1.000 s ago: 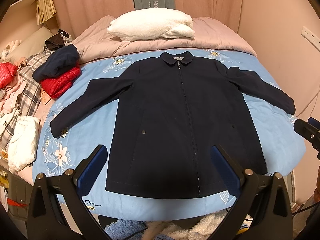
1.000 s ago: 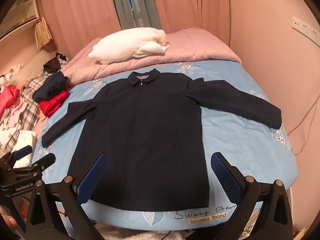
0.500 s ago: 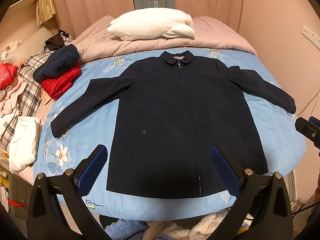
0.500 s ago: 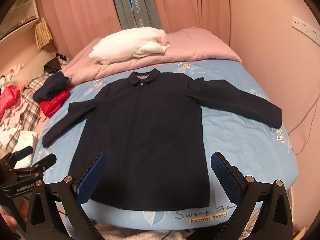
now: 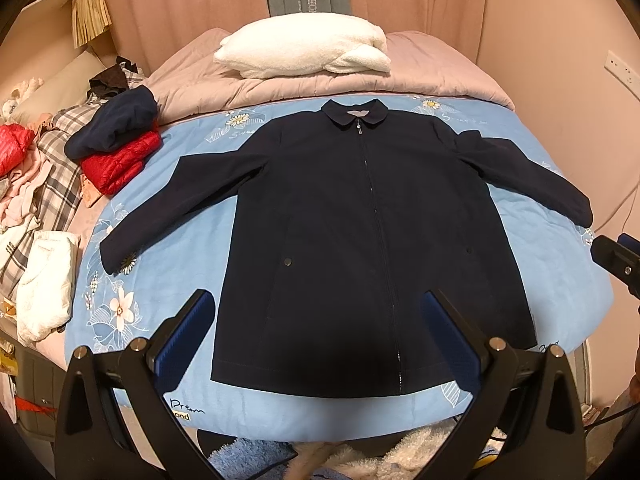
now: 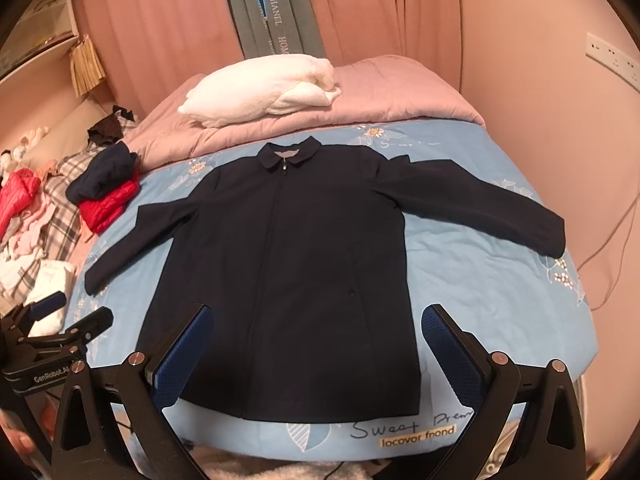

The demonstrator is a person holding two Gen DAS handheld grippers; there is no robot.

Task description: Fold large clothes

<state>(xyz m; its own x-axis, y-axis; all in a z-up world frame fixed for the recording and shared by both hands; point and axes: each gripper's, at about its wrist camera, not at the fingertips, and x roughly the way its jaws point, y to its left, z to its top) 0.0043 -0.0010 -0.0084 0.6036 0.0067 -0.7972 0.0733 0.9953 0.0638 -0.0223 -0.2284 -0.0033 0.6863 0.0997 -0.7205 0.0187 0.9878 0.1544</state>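
A dark navy zip jacket point(image 5: 360, 240) lies flat and face up on the blue flowered bed cover point(image 5: 140, 288), collar at the far end, both sleeves spread outward. It also shows in the right wrist view point(image 6: 288, 272). My left gripper point(image 5: 318, 312) is open and empty, held above the jacket's near hem. My right gripper point(image 6: 318, 328) is open and empty, also above the near hem. The left gripper's body shows at the left edge of the right wrist view point(image 6: 48, 344). The right gripper shows at the right edge of the left wrist view point(image 5: 618, 258).
A white pillow point(image 5: 304, 46) lies on a pink quilt point(image 5: 420, 72) beyond the collar. A folded navy and red pile point(image 5: 116, 144) sits at the bed's left edge, with plaid and white clothes point(image 5: 44, 280) further left. The wall point(image 5: 560, 40) is close on the right.
Both views have shifted only very slightly. The jacket lies as before and both grippers stay open.
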